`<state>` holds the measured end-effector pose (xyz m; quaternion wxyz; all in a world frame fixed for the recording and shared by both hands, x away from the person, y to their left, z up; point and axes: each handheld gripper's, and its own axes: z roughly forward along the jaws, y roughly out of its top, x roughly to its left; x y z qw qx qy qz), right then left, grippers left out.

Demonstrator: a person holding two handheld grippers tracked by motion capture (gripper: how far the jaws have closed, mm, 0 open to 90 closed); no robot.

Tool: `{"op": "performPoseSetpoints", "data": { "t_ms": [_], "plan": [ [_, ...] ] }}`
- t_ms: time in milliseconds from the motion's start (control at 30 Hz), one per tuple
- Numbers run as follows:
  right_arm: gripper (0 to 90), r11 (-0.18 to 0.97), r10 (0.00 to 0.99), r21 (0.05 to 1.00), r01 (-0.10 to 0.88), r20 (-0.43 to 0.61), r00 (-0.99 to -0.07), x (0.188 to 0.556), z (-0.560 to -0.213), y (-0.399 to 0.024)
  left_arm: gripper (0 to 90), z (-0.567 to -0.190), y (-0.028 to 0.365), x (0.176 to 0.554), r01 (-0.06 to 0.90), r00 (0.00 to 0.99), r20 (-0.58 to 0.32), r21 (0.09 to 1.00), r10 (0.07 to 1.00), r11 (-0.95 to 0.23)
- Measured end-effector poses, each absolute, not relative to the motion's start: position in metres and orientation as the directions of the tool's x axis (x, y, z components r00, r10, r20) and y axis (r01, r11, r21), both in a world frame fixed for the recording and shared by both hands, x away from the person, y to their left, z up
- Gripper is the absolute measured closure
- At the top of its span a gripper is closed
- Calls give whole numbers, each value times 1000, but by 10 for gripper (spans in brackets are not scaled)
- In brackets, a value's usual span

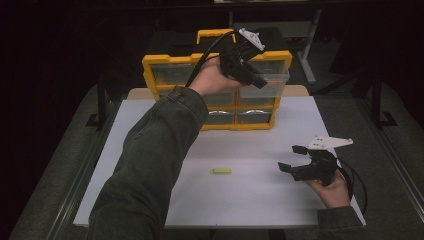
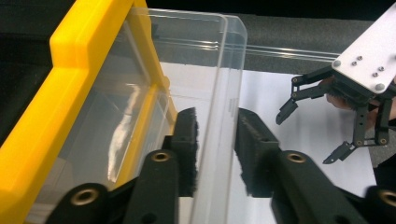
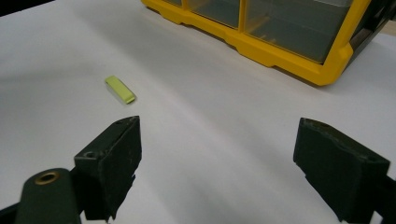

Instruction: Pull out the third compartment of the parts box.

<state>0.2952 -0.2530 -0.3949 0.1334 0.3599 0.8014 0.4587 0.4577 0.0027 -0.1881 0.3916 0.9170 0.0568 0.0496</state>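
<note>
In the high view a matte white rectangular tabletop stands on grey carpet in a dark room, with a pale wooden edge showing behind it. At its far side stands 1 yellow plastic organizer case, upright with a carry handle on top and clear-fronted compartments in a grid. A person's left arm in a dark denim sleeve reaches up to it, and the left claw meets 1 clear plastic bin that sticks out of the case's upper right compartment. The right claw hovers low over the near right part of the tabletop, its black jaws spread and holding nothing, a grey 3-cornered plate on top. 1 small flat yellow-green block, oblong with rounded ends, lies alone near the tabletop's middle, well apart from both claws. In the left gripper view the bin is smooth, glossy and thin-walled with rounded corners, partly drawn out of the case's thick yellow frame. The left claw has 1 ribbed black pad on each side of the bin's front wall; the inner pad lies against the wall, and whether the outer pad presses it I cannot tell. The right claw shows farther off, jaws apart. In the right gripper view the right claw is wide open over bare white surface, the block ahead to its left and the case's lower edge beyond.
</note>
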Motion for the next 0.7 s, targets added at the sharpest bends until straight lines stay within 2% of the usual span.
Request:
{"op": "performPoseSetpoints", "data": {
  "t_ms": [700],
  "plan": [
    [142, 333, 695, 824, 459, 115, -710, 295, -396, -249, 741, -190, 7, 436, 28, 996, 35, 752, 83, -659]
  ]
}}
